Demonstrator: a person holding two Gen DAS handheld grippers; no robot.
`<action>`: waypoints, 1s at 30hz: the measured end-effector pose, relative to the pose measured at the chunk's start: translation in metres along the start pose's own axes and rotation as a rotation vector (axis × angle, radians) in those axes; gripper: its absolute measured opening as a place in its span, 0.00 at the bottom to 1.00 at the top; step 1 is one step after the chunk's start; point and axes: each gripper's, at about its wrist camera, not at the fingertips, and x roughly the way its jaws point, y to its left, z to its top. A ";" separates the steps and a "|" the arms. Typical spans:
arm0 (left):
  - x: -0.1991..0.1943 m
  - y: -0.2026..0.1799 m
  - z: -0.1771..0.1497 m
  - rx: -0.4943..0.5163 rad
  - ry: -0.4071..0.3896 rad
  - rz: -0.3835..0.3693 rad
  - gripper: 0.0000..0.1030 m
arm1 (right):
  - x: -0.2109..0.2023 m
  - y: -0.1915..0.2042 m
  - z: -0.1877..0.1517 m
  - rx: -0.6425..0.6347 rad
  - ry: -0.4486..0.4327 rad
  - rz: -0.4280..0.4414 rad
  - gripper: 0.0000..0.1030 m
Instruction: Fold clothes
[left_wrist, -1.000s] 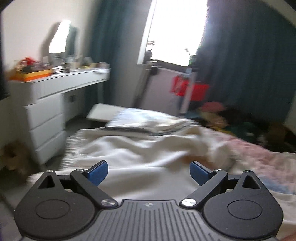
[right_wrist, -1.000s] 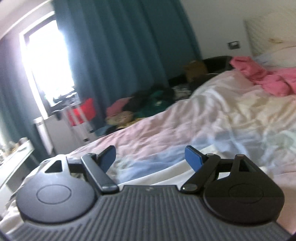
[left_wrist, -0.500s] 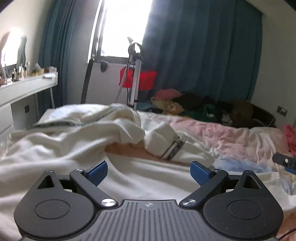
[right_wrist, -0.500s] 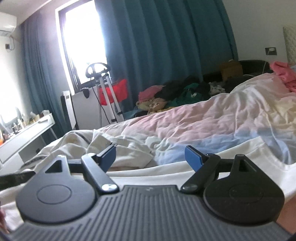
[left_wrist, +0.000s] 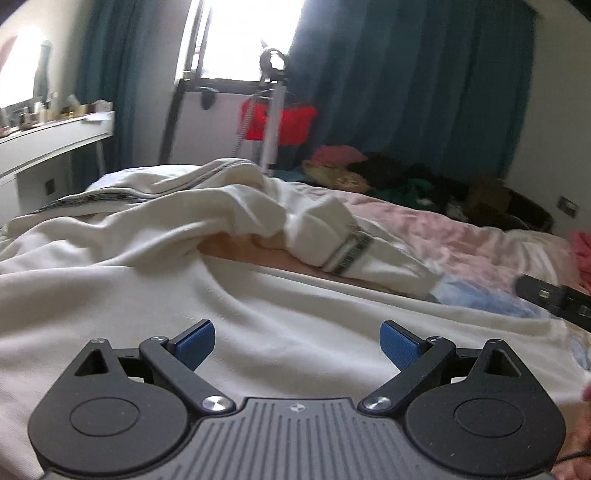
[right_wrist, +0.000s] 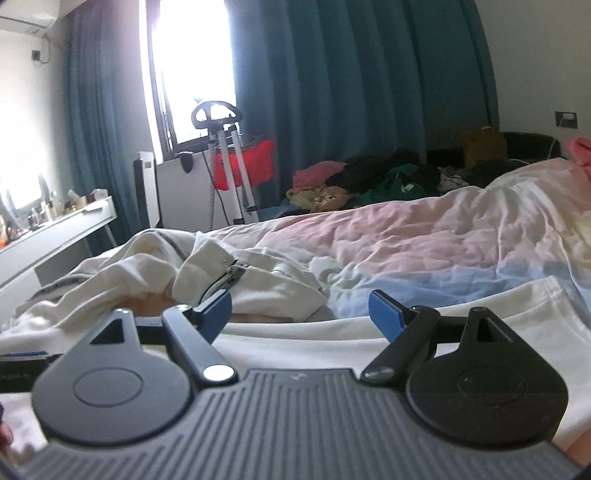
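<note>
Since a second ago both cameras have swung off the drawers and the pink bedding to face the window. Left wrist view: the left gripper hovers with jaws spread wide, empty, above the cream garment spread on the bed. Right wrist view: the right gripper — equally wide and empty — sits low over the same garment's flat edge, its crumpled sleeve just ahead.
</note>
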 end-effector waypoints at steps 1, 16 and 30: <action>-0.002 -0.003 -0.002 0.012 -0.004 0.000 0.94 | 0.000 0.000 -0.001 0.000 0.005 0.006 0.80; -0.041 0.026 0.008 -0.131 -0.036 0.012 0.95 | 0.024 0.007 -0.010 0.142 0.210 0.127 0.73; 0.019 0.084 0.002 -0.335 0.050 0.060 0.96 | 0.210 0.000 -0.040 0.995 0.265 0.082 0.66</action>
